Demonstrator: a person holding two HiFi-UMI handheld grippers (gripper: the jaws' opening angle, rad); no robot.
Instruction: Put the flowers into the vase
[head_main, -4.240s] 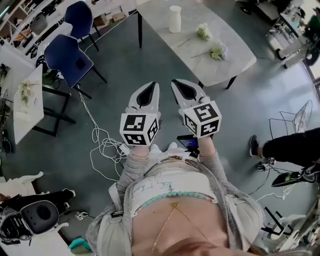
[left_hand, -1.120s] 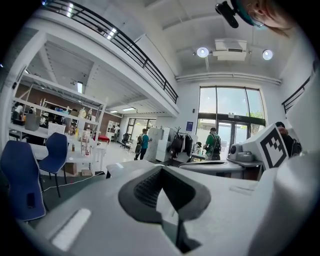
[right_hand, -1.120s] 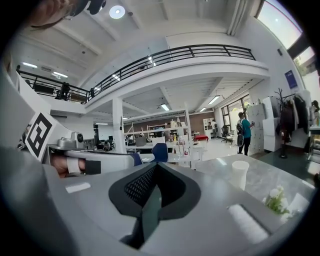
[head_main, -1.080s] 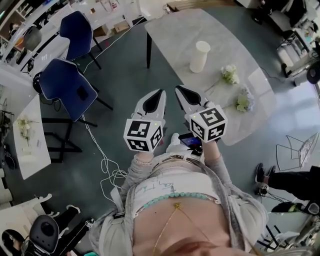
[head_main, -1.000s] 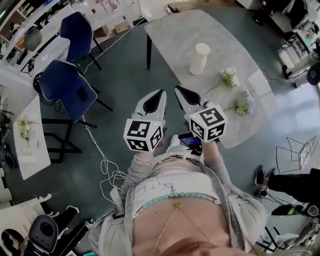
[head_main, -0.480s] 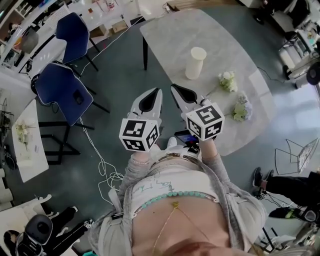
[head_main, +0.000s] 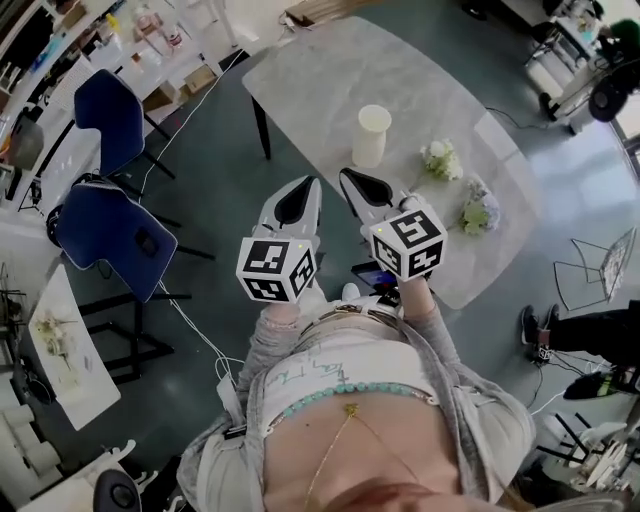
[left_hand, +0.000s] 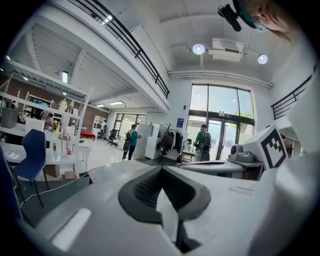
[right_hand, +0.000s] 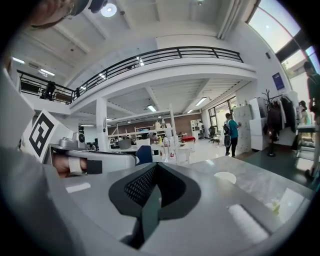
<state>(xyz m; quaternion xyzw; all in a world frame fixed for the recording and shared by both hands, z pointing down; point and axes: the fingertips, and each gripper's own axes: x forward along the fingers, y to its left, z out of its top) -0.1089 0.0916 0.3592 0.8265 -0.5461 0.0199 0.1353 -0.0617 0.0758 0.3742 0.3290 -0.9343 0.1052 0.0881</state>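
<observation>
Both units idle: you hold left hand-held gripper and right hand-held gripper close to your body, short of the bench, jaws together, nothing betw. them; approach stance, I judge. Smooth cream cylindrical vase stands upright on the marbled top. Soft pale flowers lie flat nearby, to its right.
</observation>
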